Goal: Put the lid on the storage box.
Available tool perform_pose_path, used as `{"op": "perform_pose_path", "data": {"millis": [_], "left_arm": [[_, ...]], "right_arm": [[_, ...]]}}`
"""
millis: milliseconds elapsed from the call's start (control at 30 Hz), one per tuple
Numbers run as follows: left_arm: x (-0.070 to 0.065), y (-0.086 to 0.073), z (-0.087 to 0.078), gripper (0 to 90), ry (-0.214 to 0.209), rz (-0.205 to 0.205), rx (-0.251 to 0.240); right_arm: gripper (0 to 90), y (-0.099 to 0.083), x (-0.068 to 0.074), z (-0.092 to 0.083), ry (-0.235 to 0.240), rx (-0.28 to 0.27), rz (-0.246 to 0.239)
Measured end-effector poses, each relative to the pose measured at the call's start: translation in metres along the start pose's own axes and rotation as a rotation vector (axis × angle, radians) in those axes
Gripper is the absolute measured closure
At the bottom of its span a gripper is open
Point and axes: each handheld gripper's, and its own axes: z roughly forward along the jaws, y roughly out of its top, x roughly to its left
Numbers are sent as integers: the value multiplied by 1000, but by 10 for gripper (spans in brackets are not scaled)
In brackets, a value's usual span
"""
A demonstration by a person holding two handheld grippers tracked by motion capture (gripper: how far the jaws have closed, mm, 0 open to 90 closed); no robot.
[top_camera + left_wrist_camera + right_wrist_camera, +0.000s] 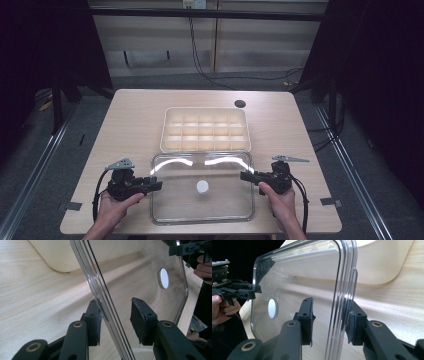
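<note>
I see my left gripper [156, 184] lower left and right gripper [245, 175] lower right, jaws parted, pointing inward.

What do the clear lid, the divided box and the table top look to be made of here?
Clear lid: likely rigid transparent plastic, glossy; the wood grain shows through it and it throws bright glare streaks.
Divided box: looks like cream, slightly translucent matte plastic, with moulded rounded corners.
Table top: pale wood or wood-look laminate; fine grain lines, smooth low sheen. Which one is unclear.
</note>
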Motion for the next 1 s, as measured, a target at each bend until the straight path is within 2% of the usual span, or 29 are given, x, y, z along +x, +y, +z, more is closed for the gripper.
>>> {"op": "perform_pose_path", "data": {"millis": [133,233,500,600,667,833,1000], "left_arm": [[-2,3,-2,627,0,14,-8],[-5,4,-4,638,-1,20,-15],[-7,8,-6,663,0,21,-29],[-9,9,-9,675,-2,17,-47],[-12,10,-12,678,6,43,-48],[-14,11,-15,690,6,55,-61],[-14,11,-19,707,2,44,-76]], "right_arm": [[625,1,1,-1,-5,-5,4],[624,4,3,-4,-12,-12,-16],[644,6,5,-9,-3,-22,-11],[653,7,7,-12,3,-35,-13],[657,7,10,-15,3,-44,-21],[663,7,16,-20,-1,-53,-44],[665,6,19,-21,9,-60,-39]]}}
